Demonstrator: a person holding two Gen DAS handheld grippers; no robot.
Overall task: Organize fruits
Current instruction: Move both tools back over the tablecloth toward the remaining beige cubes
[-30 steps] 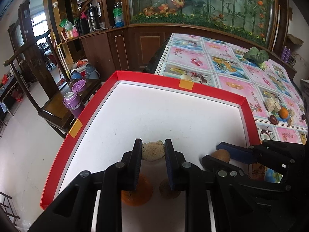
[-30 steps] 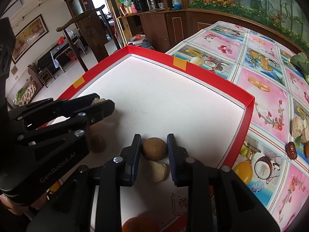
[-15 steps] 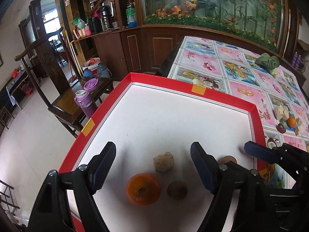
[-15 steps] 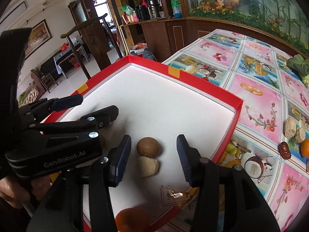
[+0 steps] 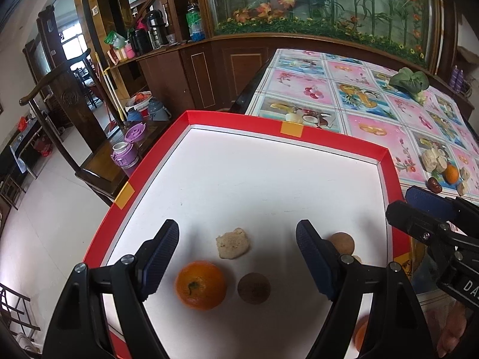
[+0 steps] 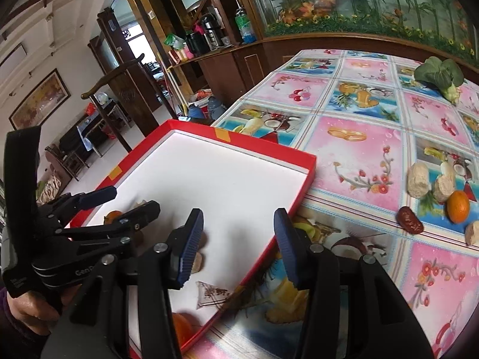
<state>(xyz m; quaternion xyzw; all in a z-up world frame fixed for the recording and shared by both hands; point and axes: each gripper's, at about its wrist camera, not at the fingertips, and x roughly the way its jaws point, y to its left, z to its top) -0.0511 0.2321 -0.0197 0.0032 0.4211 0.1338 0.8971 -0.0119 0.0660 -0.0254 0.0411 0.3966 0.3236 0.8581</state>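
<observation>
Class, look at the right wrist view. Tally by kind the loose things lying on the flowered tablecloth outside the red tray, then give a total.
Pale chunks: 3
Orange: 1
Dark red date-like fruit: 1
Leafy green vegetable: 1
Total: 6

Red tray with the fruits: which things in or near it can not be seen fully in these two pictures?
- Round brown fruit, left wrist view: partly behind the left gripper's right finger.
- Pale piece and brown fruit beside it, right wrist view: mostly behind the right gripper's left finger.
- Orange at the red tray's near corner, right wrist view: half covered by the gripper body.
- Second orange, left wrist view, bottom right: blurred, cut off.
</observation>
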